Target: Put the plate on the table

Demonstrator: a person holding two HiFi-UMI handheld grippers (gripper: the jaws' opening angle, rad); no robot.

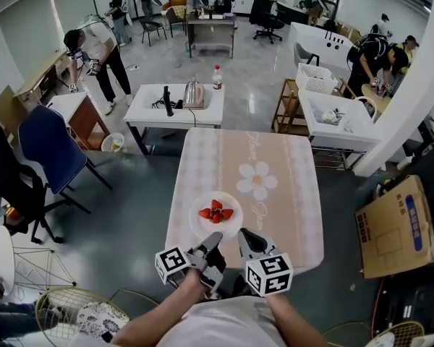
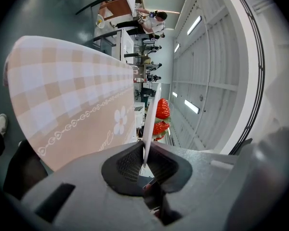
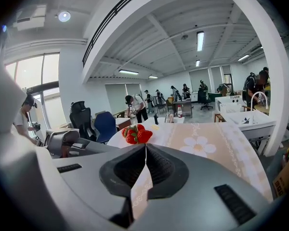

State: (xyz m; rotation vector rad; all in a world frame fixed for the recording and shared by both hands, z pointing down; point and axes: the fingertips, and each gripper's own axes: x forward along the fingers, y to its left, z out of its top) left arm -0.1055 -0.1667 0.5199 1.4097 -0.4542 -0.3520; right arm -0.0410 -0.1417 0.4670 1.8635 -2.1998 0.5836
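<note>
White plate [image 1: 200, 227], strawberries [image 1: 215, 212] aboard, is held low centre over the checked desk's [image 1: 282, 223] near edge, rim pinched in the left tongs [image 1: 215, 238]. The right tongs [image 1: 244, 235] are closed on nothing. Setting-down is judged in hand; level lowering, then release, is called for.

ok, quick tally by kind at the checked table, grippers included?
plate: 1
strawberries: about 4, heaped on the plate, hard to separate
grippers: 2, left gripper and right gripper
total: about 7
</note>
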